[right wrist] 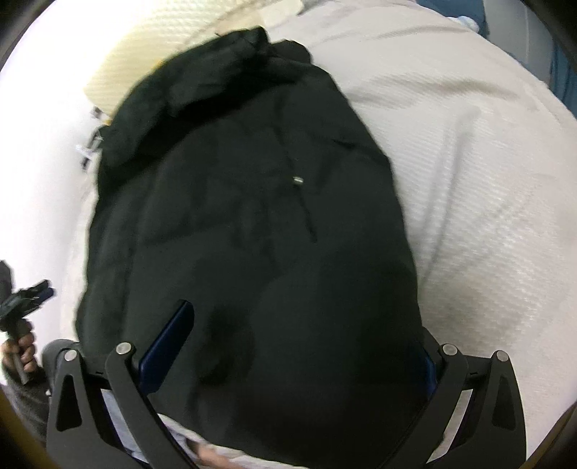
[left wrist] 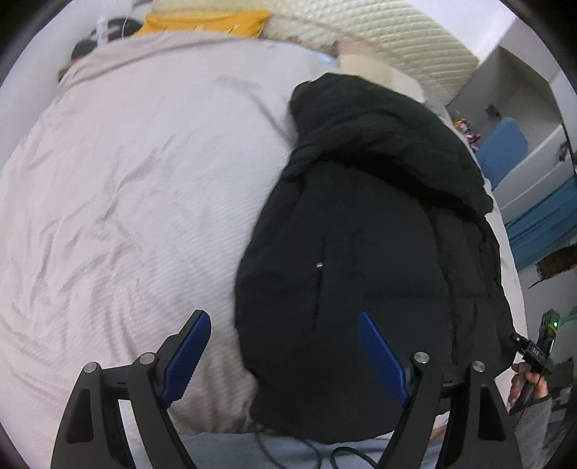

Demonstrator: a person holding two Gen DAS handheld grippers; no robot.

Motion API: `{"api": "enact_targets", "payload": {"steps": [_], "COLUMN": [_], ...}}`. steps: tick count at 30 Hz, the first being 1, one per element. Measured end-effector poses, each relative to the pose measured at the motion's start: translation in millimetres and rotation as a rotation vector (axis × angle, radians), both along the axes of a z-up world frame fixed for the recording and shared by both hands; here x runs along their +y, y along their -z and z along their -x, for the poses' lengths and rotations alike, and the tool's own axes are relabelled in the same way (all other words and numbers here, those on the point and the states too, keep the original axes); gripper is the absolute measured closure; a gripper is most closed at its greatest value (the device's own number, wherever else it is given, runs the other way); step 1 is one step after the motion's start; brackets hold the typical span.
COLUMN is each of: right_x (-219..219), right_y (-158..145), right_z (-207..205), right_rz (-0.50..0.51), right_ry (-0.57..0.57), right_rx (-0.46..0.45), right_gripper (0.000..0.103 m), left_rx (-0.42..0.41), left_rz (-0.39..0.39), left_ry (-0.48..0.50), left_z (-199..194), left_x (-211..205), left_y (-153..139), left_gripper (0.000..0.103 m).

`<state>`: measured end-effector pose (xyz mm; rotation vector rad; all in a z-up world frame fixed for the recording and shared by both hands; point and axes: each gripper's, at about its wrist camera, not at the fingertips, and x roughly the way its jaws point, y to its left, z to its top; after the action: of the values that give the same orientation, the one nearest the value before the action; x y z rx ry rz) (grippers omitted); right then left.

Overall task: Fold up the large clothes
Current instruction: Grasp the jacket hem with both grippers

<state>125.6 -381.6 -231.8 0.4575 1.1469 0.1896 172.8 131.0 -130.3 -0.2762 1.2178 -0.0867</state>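
Note:
A black puffer jacket (left wrist: 375,231) lies folded lengthwise on a pale bed cover (left wrist: 144,187), hood end far, hem near the bed's front edge. My left gripper (left wrist: 285,355) is open and empty, hovering above the jacket's near left hem; its left finger is over the bed cover, its right over the jacket. In the right wrist view the jacket (right wrist: 252,216) fills the middle. My right gripper (right wrist: 306,346) is open over the jacket's near hem, its fingers wide apart; the right finger is mostly hidden against the dark fabric. The other gripper and hand (right wrist: 21,324) show at left.
A cream knitted blanket (left wrist: 389,32) and a yellow pillow (left wrist: 205,21) lie at the bed's far end. Blue furniture (left wrist: 505,148) and a white wall are at right. The other hand-held gripper (left wrist: 533,357) is by the jacket's right hem. Cables (left wrist: 324,454) hang below the front edge.

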Motion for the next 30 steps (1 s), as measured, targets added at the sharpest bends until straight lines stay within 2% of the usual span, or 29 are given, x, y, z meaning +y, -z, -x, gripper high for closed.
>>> {"api": "enact_targets", "payload": {"steps": [4, 8, 15, 17, 21, 26, 30], "right_x": [-2, 0, 4, 3, -6, -14, -17], "right_y": [-12, -20, -3, 2, 20, 30, 28], "right_z": [5, -3, -12, -14, -16, -18, -16], "right_rz": [-0.079, -0.141, -0.09, -0.071, -0.022, -0.068, -0.148], "right_ry": [-0.001, 0.002, 0.029, 0.04, 0.09, 0.12, 0.131], "right_rx": [-0.057, -0.085, 0.012, 0.038, 0.127, 0.158, 0.133], "right_gripper": [0.0, 0.0, 0.0, 0.0, 0.0, 0.0, 0.0], "left_rx": [0.096, 0.234, 0.383, 0.418, 0.448, 0.425, 0.377], "left_rz": [0.037, 0.144, 0.241, 0.245, 0.283, 0.318, 0.438], "left_ry": [-0.032, -0.046, -0.101, -0.122, -0.114, -0.054, 0.008], "left_z": [-11, -27, -42, -44, -46, -47, -44], "left_x": [16, 25, 28, 29, 21, 10, 4], "left_y": [19, 57, 107, 117, 130, 125, 112], "left_gripper": [0.019, 0.019, 0.019, 0.019, 0.019, 0.02, 0.02]}}
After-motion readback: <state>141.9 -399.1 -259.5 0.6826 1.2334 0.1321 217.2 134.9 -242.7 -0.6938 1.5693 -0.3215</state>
